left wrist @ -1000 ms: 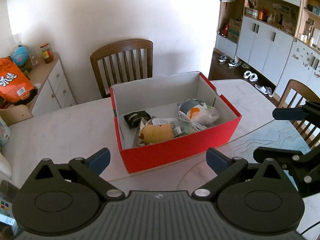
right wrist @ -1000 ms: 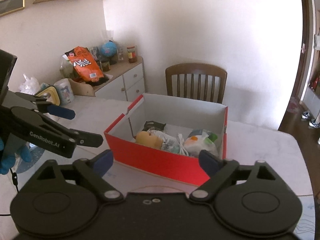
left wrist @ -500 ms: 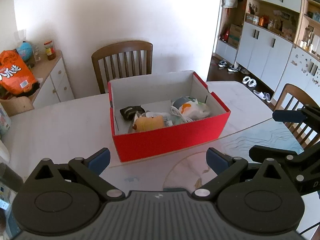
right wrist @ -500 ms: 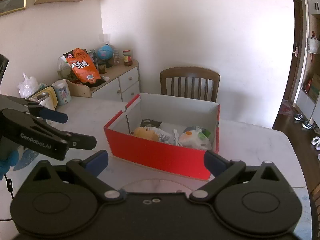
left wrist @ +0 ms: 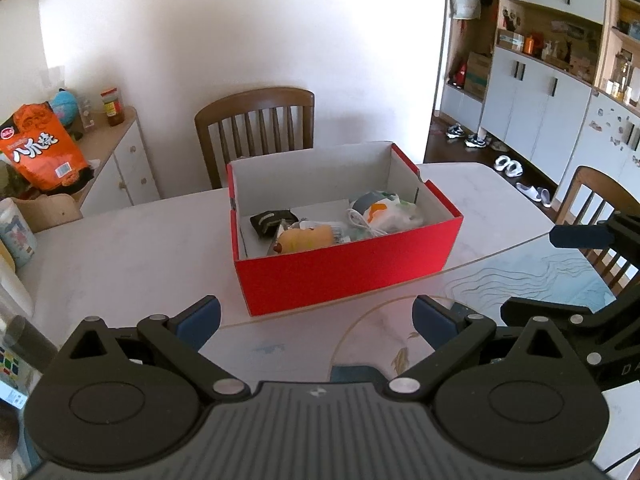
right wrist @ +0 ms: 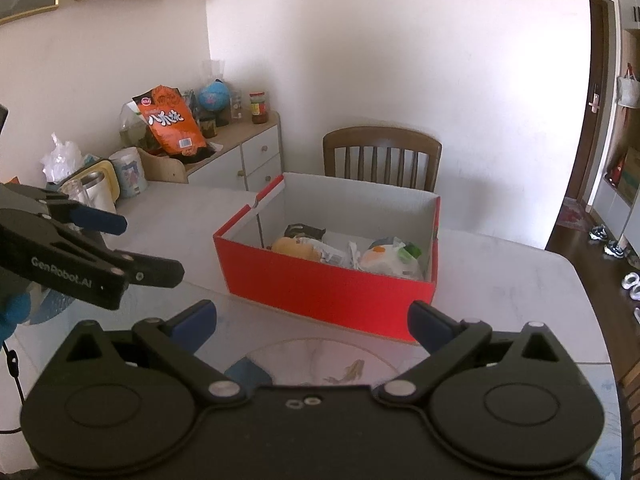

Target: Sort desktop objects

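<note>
A red cardboard box point(left wrist: 352, 272) stands open in the middle of the white table; it also shows in the right wrist view point(right wrist: 328, 284). Inside lie a yellow plush toy point(left wrist: 306, 238), a black pouch point(left wrist: 270, 220), a white cable point(left wrist: 360, 222) and a white bag with an orange mark point(left wrist: 384, 212). My left gripper point(left wrist: 316, 318) is open and empty, held back from the box's near side. My right gripper point(right wrist: 312, 320) is open and empty, also short of the box. Each gripper shows at the edge of the other's view.
A wooden chair point(left wrist: 256, 128) stands behind the table, another chair point(left wrist: 600, 208) at the right. A white sideboard point(left wrist: 116, 160) at the left carries an orange snack bag point(left wrist: 44, 152), a globe and a jar. Cups and a tin point(right wrist: 128, 176) stand at the table's left edge.
Both grippers have drawn back from the box, which now looks smaller and farther away. Both stayed open and empty. The box's contents have not moved.
</note>
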`<state>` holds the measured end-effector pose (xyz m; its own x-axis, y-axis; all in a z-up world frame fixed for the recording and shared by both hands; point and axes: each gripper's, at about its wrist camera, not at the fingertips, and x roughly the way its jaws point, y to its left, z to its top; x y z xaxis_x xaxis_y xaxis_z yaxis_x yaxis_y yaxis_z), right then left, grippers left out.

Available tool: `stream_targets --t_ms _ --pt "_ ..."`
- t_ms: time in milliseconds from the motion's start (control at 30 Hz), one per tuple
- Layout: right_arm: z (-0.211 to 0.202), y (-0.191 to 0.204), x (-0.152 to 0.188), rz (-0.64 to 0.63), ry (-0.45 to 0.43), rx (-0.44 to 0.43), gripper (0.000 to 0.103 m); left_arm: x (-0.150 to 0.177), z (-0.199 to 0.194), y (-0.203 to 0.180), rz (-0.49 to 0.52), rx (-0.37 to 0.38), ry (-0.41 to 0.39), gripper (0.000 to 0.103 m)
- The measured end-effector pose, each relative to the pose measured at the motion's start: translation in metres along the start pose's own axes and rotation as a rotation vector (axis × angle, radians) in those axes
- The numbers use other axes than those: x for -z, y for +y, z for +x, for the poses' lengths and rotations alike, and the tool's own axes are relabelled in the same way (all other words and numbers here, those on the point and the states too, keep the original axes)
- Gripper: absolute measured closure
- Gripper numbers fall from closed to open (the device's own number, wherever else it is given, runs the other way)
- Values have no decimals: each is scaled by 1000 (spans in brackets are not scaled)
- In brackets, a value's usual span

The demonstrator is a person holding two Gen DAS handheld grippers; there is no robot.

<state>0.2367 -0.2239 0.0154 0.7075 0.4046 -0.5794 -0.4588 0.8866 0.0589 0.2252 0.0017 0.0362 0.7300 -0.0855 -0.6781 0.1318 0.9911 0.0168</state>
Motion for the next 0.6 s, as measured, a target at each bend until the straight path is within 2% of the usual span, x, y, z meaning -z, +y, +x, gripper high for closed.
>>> stream_targets --t_ms 600 --pt "-5 -2 4 26 5 31 1 6 -1 -5 12 36 12 1"
